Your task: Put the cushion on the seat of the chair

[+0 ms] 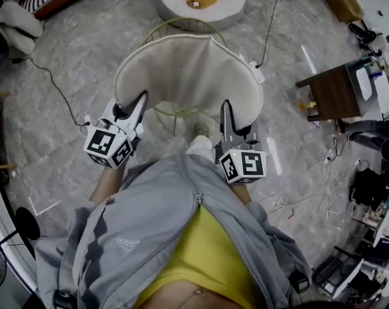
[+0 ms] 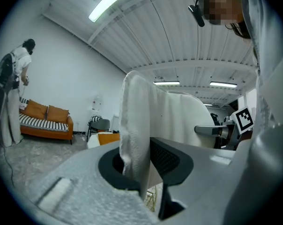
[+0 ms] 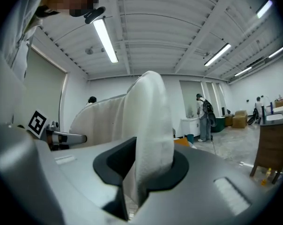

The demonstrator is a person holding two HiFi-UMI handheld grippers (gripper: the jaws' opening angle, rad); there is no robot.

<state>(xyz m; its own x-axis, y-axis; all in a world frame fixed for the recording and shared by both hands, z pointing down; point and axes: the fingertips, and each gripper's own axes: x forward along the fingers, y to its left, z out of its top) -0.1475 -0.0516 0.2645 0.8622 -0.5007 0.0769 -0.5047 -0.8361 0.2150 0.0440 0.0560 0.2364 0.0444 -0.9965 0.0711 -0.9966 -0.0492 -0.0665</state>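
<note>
The left gripper's jaws are clenched on one edge of a thick white cushion. The fabric is pinched between the dark pads and rises upright out of the jaws.

The right gripper's jaws grasp the opposite edge of the same cushion in the same way, with the fabric bunched between the pads.

From the head view, the left gripper and right gripper sit at the near corners of the cushion. It spreads forward from the jaws as a wide rounded fan, held up between the two.

Directly beneath the cushion is a chair made of thin gold wire. Its ring shows just past the cushion's far edge and again under the near edge, between the two pairs of jaws. The seat is hidden by the cushion, so I cannot tell whether the two are touching.

Behind the jaws, towards the camera, is the person's grey jacket.

Ahead of the jaws, beyond the chair, a round white stool with an orange top stands on the grey marbled floor. A dark cable trails off to the left of the left jaws. A small wooden surface stands well to the right of the right jaws.

In the left gripper view, an orange sofa stands far off to the left against a white wall.
</note>
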